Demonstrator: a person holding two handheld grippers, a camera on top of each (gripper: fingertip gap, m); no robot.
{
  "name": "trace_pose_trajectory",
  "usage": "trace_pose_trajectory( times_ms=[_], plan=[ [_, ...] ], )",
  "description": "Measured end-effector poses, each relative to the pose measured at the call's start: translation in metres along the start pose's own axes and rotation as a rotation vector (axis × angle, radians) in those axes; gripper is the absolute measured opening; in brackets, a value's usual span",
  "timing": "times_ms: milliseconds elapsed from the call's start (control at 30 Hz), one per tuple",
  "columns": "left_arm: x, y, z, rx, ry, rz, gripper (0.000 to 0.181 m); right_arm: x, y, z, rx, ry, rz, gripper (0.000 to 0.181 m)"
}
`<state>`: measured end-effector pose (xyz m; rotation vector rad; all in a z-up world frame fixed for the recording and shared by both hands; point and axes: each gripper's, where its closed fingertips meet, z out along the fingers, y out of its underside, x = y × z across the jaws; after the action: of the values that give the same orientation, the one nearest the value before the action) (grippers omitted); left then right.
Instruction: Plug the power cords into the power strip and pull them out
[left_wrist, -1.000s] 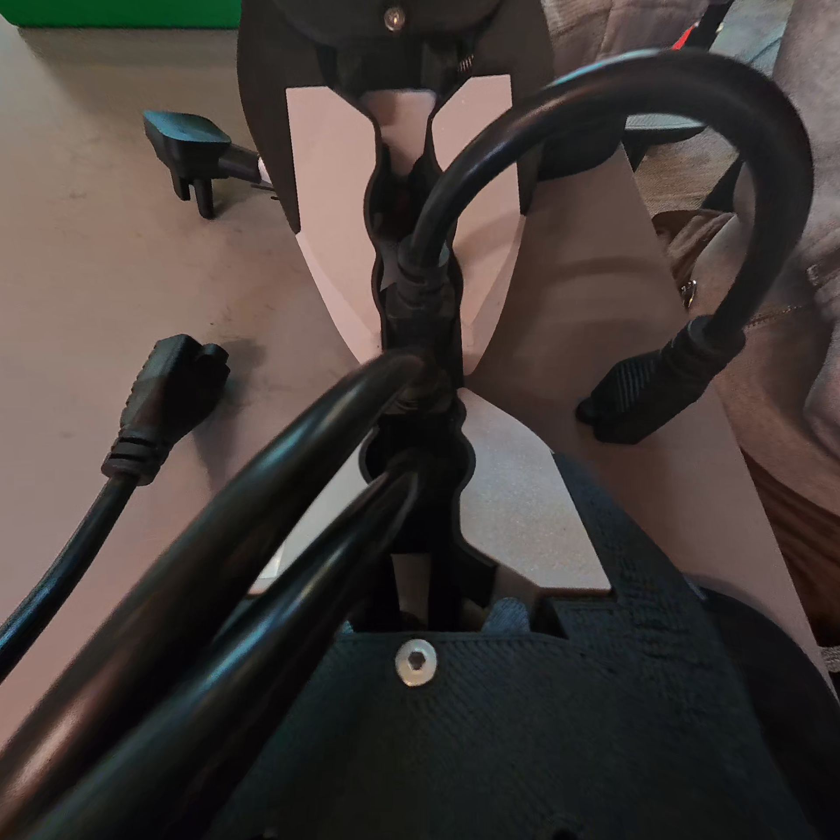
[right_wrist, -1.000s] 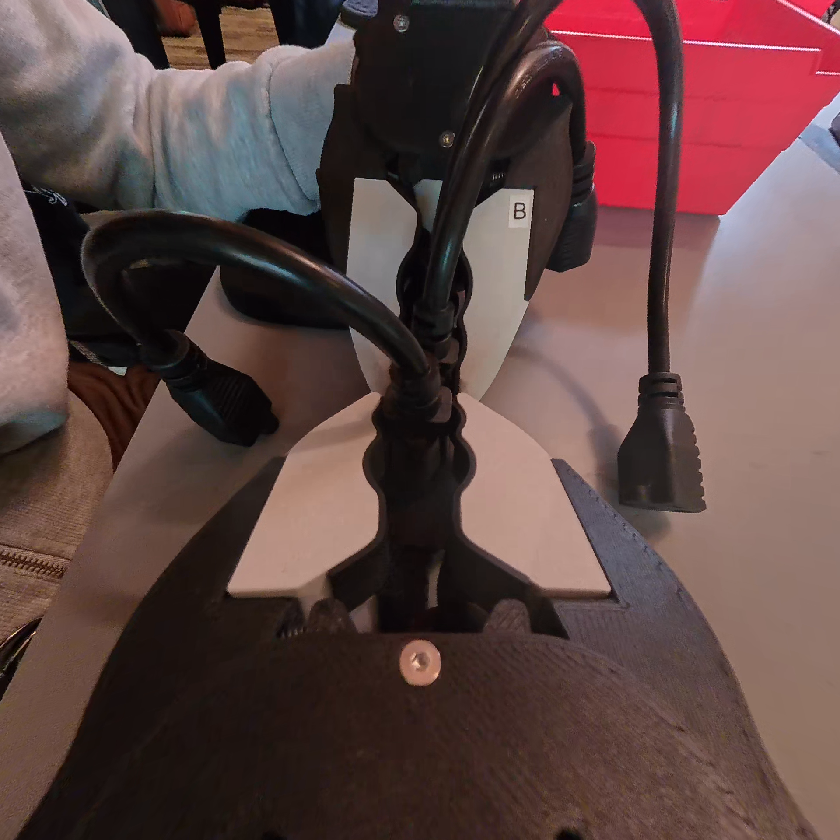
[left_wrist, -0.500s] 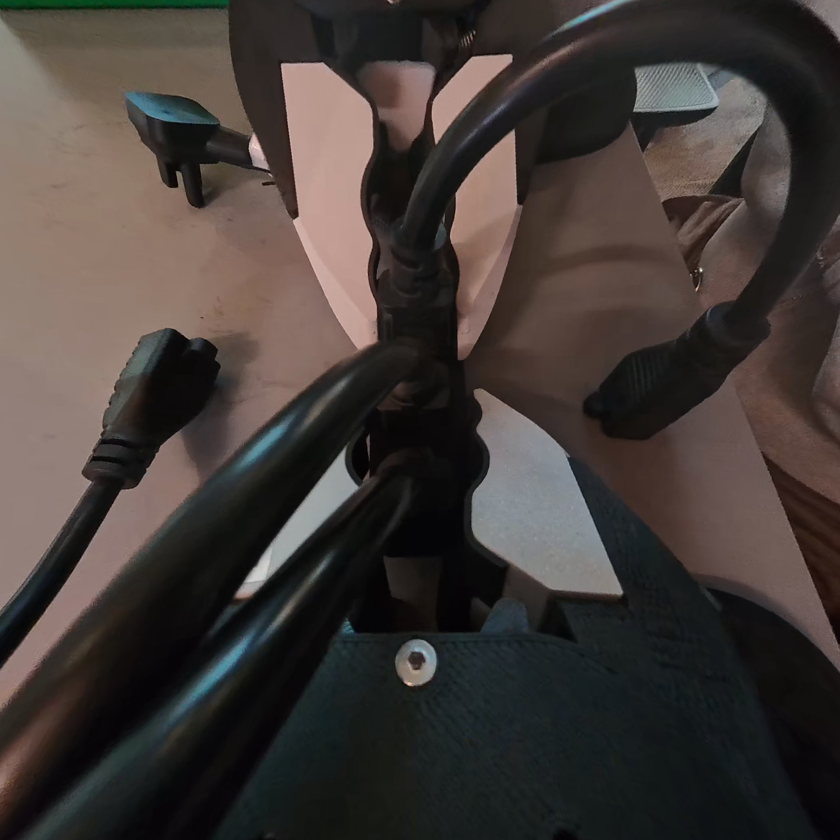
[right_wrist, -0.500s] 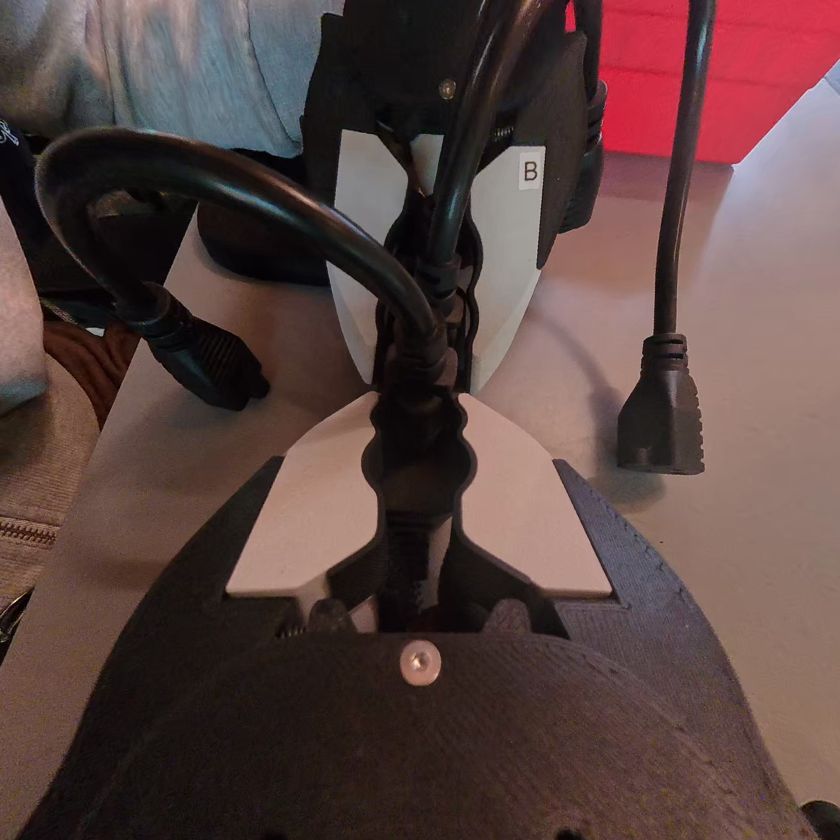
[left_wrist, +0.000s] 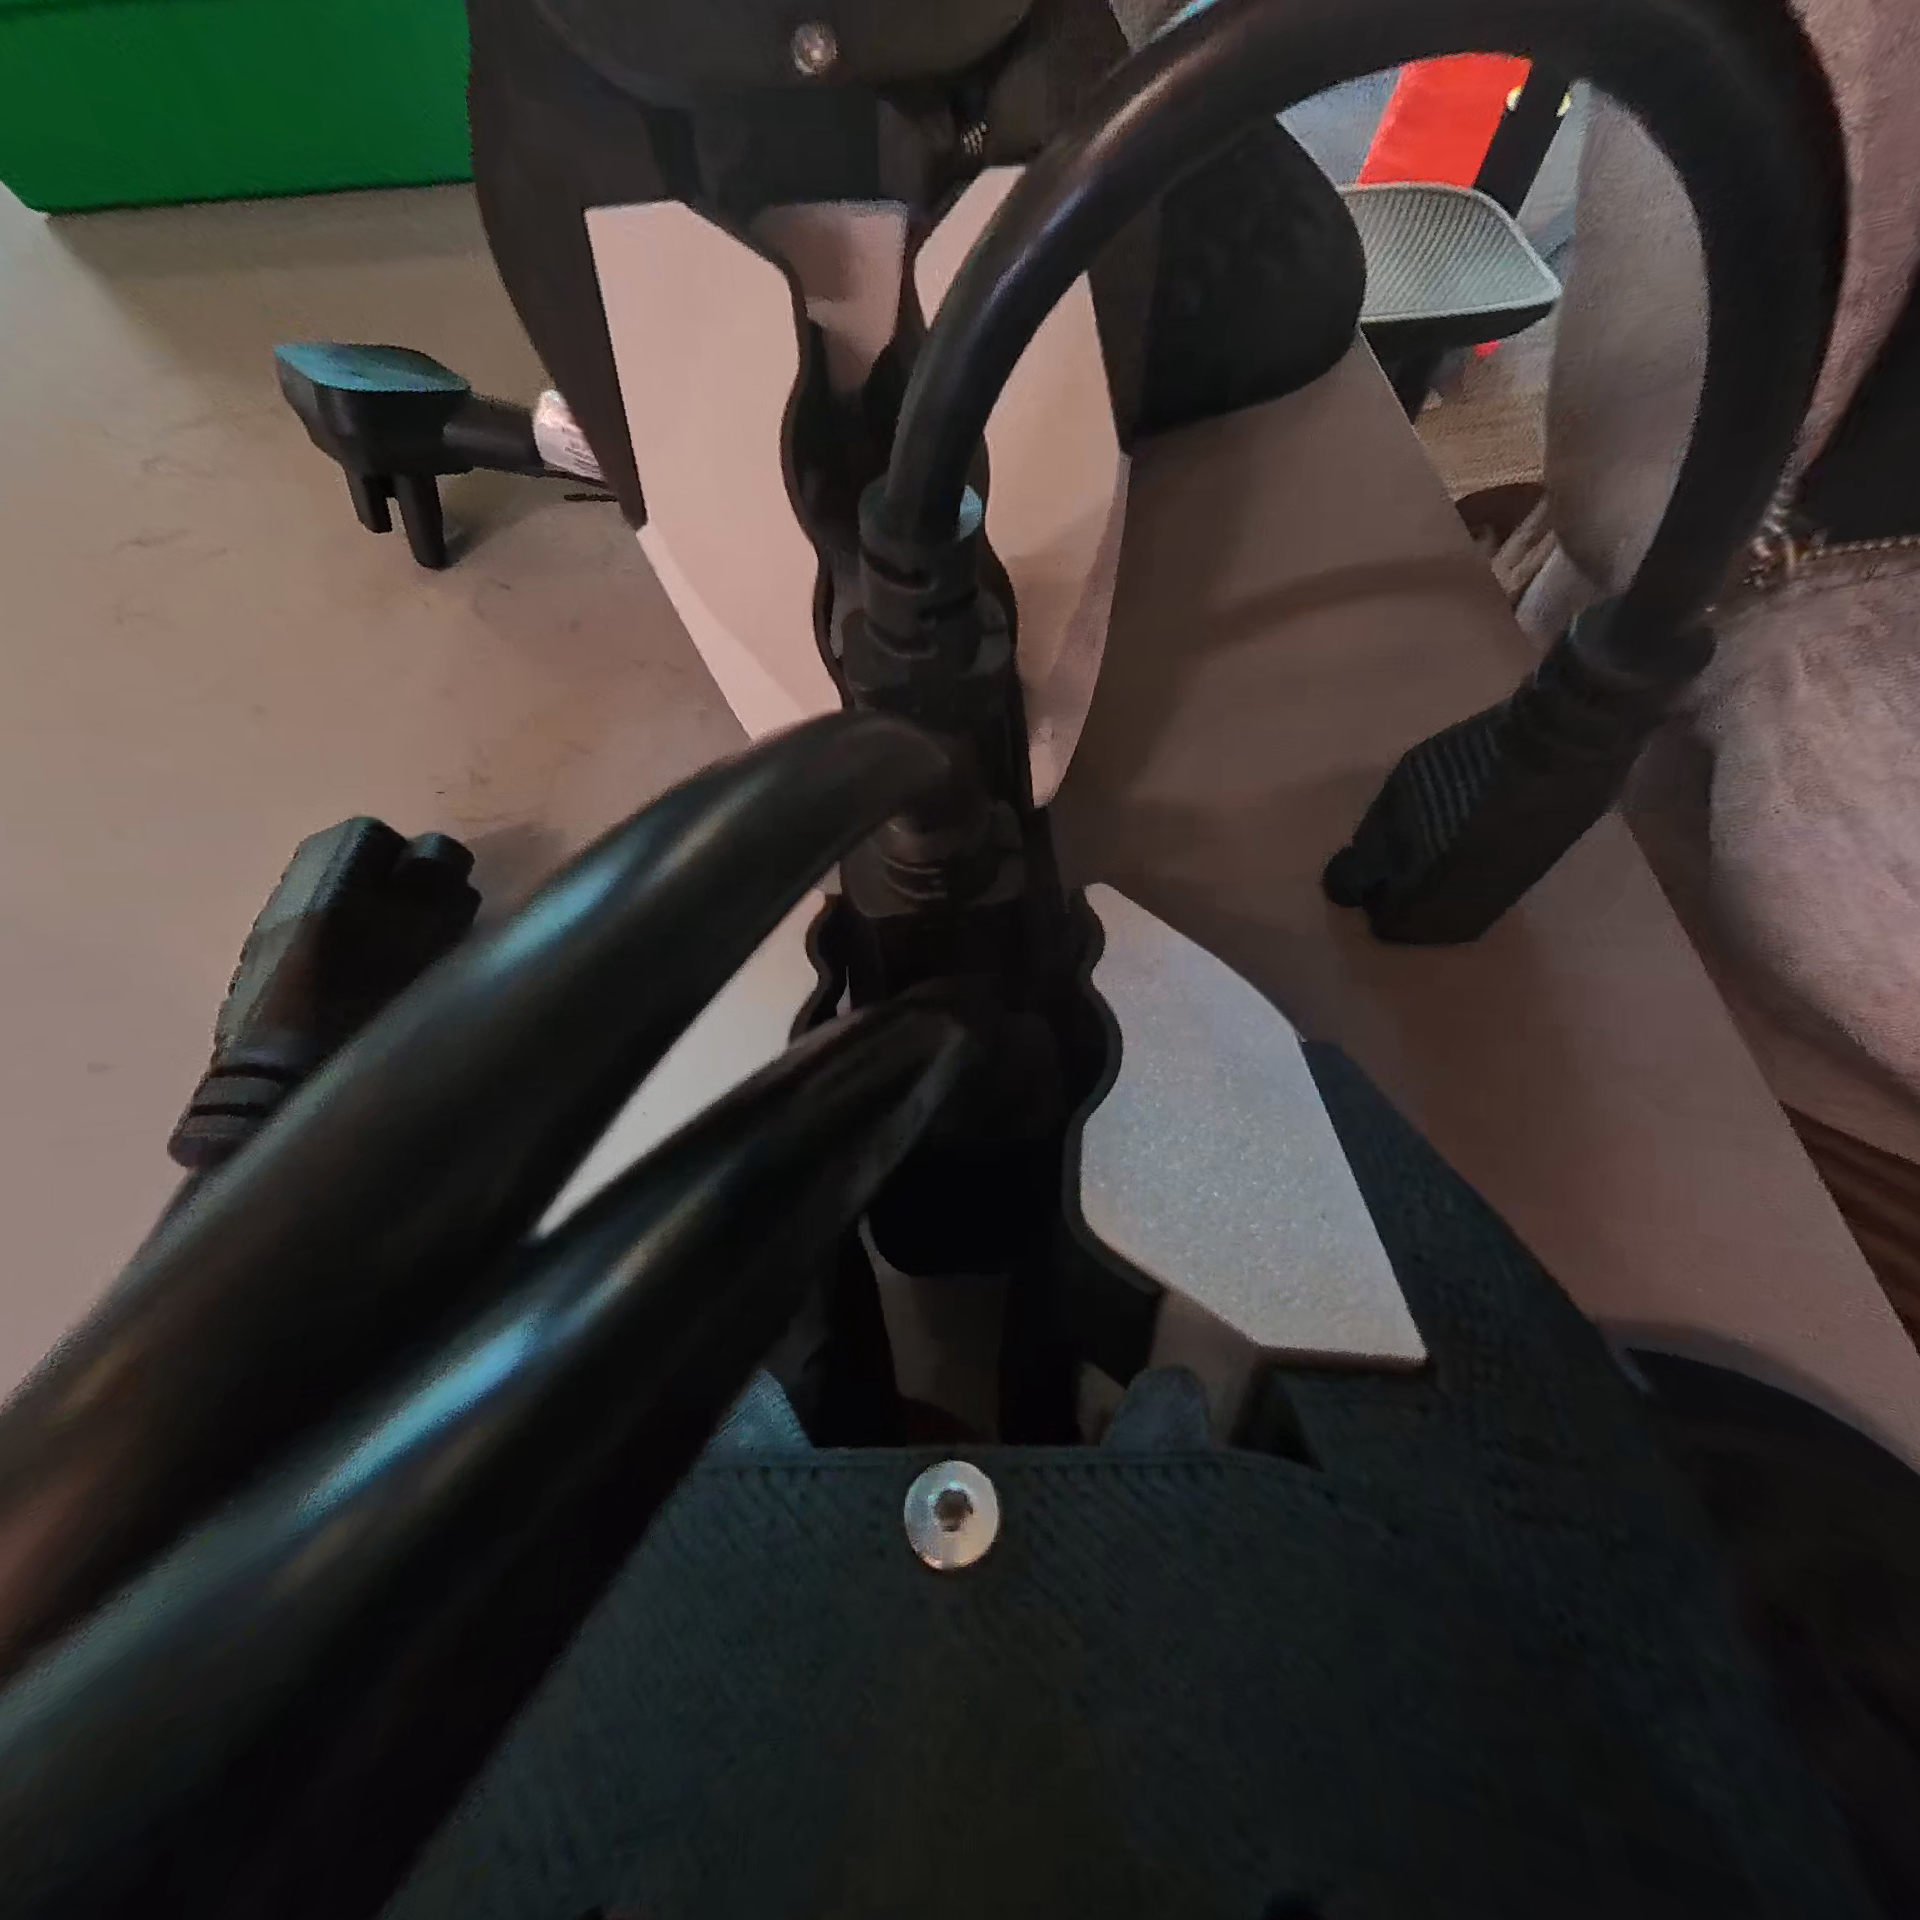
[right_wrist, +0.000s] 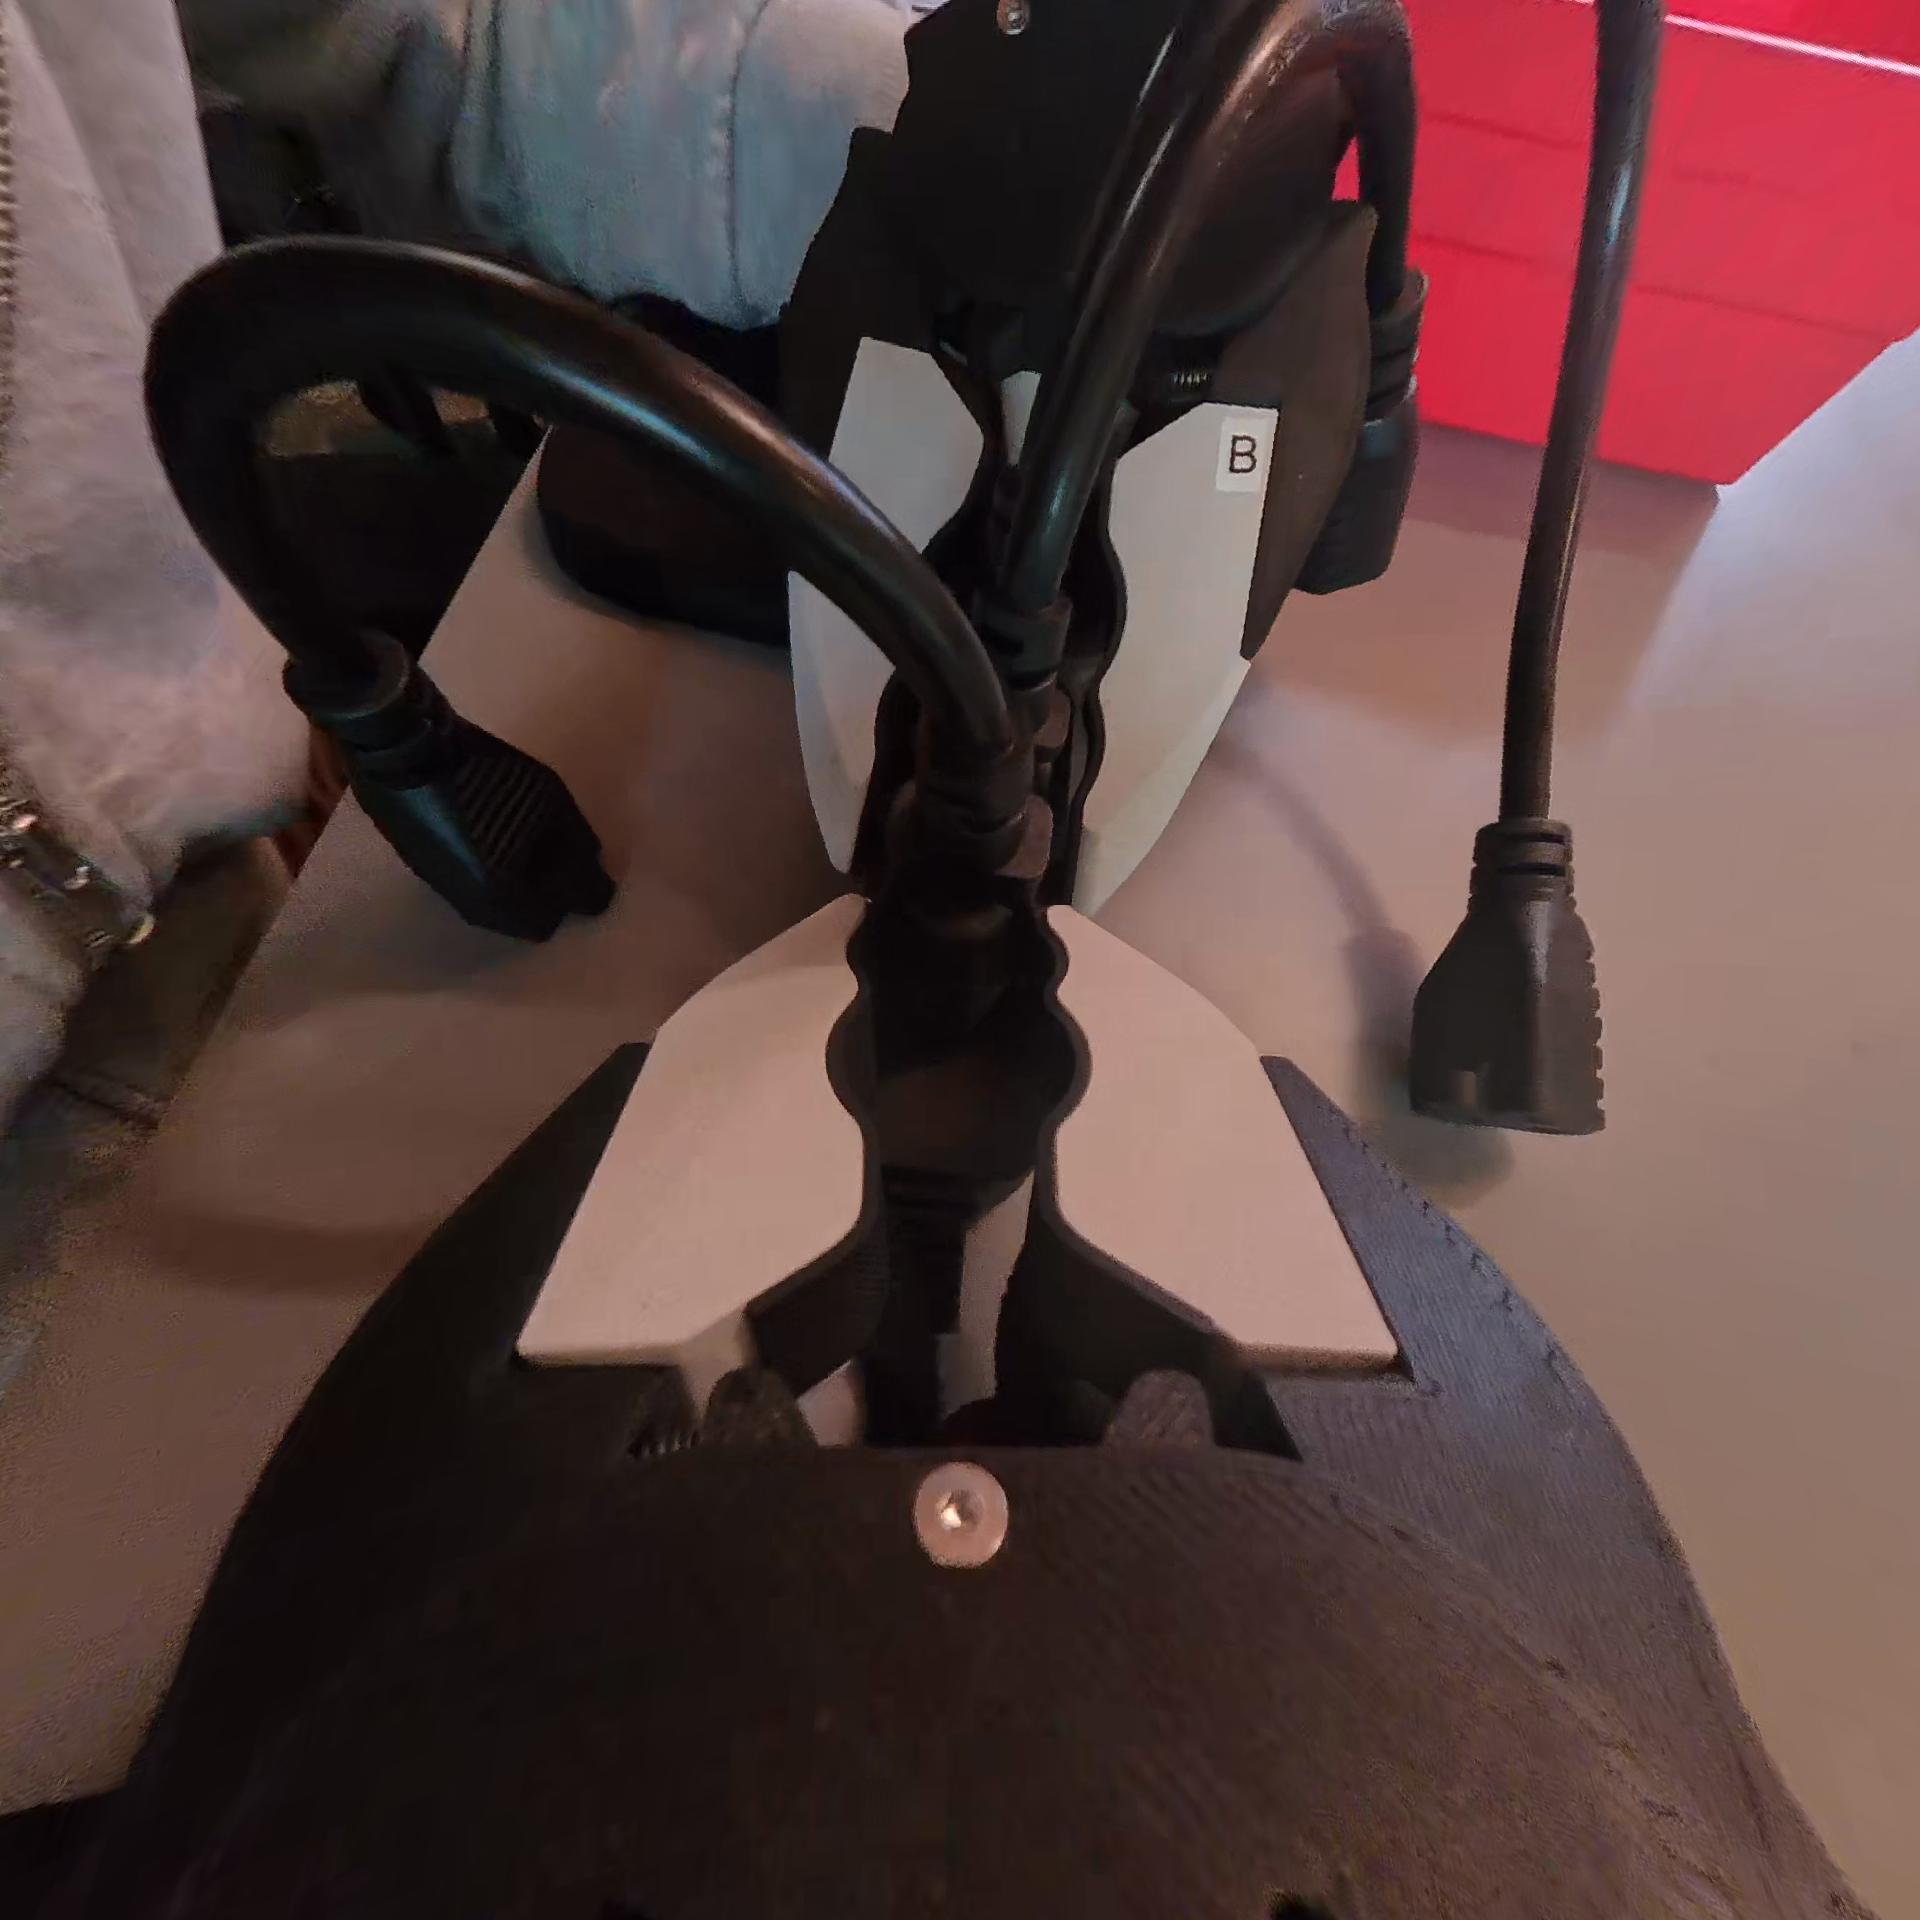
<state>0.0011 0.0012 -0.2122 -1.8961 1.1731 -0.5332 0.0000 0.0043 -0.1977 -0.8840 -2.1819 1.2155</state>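
Observation:
My left gripper (left_wrist: 956, 909) and right gripper (right_wrist: 956, 906) face each other tip to tip above the table, each shut on a black cord end. The left one holds a black connector (left_wrist: 966, 1101) with two thick cords (left_wrist: 436, 1143) running off lower left. The right one holds a black plug (right_wrist: 956, 1039); its cord (right_wrist: 582, 343) arches over to a hanging connector (right_wrist: 478, 831). The right gripper (left_wrist: 925, 727) shows in the left wrist view, the left gripper (right_wrist: 966, 831) in the right wrist view. Whether the two ends are joined is hidden. No power strip is in view.
On the beige table (left_wrist: 208, 675) lie a loose black plug with prongs (left_wrist: 374, 416) and a cord connector (left_wrist: 332, 956). Another connector (right_wrist: 1507, 1029) hangs on its cord, touching the table. A green box (left_wrist: 208, 94), a red bin (right_wrist: 1662, 260) and a person's grey sleeve (right_wrist: 644, 156) border the space. Both grippers' tips are close together, under 4 cm apart.
Both views shifted slightly half a second ago and came back. Both grippers stay shut on their cord ends, tip to tip.

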Motion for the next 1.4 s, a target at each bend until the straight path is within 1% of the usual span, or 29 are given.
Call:
trace_pose_trajectory(
  times_ms=[33,67,100,133,167,200,267,300,333,433,500,667,833,1000,1133,1267,1400],
  plan=[
    [0.001,0.000,0.000,-0.003,0.001,0.011,0.044,-0.001,0.001,0.001,-0.006,-0.009,0.001,0.027],
    [0.002,0.000,0.000,-0.005,-0.006,0.018,0.043,-0.001,0.001,0.001,-0.011,-0.012,-0.001,0.027],
    [0.004,0.004,-0.001,-0.031,-0.013,0.039,0.060,-0.002,0.001,0.002,-0.012,-0.011,-0.008,0.027],
    [0.003,0.012,-0.002,-0.102,-0.053,0.063,0.085,-0.002,0.001,0.002,-0.013,-0.006,-0.016,0.027],
    [-0.002,0.020,-0.007,-0.188,-0.115,0.072,0.105,-0.002,0.001,0.002,-0.012,-0.001,-0.022,0.027],
    [0.000,0.020,-0.014,-0.226,-0.128,0.052,0.106,-0.002,0.001,0.002,-0.012,0.002,-0.025,0.028],
    [0.013,0.016,-0.028,-0.266,-0.096,-0.035,0.090,-0.002,0.001,0.002,-0.013,-0.001,-0.019,0.028],
    [0.017,0.012,-0.032,-0.265,-0.098,-0.093,0.079,-0.002,0.001,0.002,-0.013,-0.002,-0.018,0.028],
    [0.018,0.009,-0.037,-0.252,-0.122,-0.157,0.068,-0.002,0.001,0.002,-0.012,-0.001,-0.019,0.028],
    [0.016,-0.006,-0.048,-0.188,-0.162,-0.331,0.048,-0.002,0.001,0.002,-0.012,-0.004,-0.015,0.028],
    [0.011,-0.007,-0.047,-0.209,-0.179,-0.378,0.039,-0.002,0.001,0.002,-0.012,-0.010,-0.005,0.028],
    [0.005,0.007,-0.035,-0.333,-0.170,-0.392,0.027,-0.001,0.001,0.002,-0.011,-0.014,0.011,0.028],
    [0.006,0.012,-0.033,-0.465,-0.153,-0.364,0.026,-0.001,0.002,0.002,-0.013,-0.015,0.023,0.028],
    [0.009,0.016,-0.033,-0.608,-0.103,-0.359,0.026,-0.001,0.001,0.002,-0.014,-0.019,0.051,0.028],
    [0.008,0.016,-0.032,-0.612,-0.078,-0.335,0.027,0.000,-0.001,0.001,0.001,0.002,0.042,0.027],
    [0.013,0.012,-0.029,-0.567,-0.051,-0.368,0.028,-0.004,-0.005,-0.004,0.048,-0.041,0.056,0.026],
    [0.013,0.013,-0.029,-0.606,-0.025,-0.315,0.028,-0.004,-0.006,-0.002,0.046,-0.057,0.040,0.025]
  ],
)
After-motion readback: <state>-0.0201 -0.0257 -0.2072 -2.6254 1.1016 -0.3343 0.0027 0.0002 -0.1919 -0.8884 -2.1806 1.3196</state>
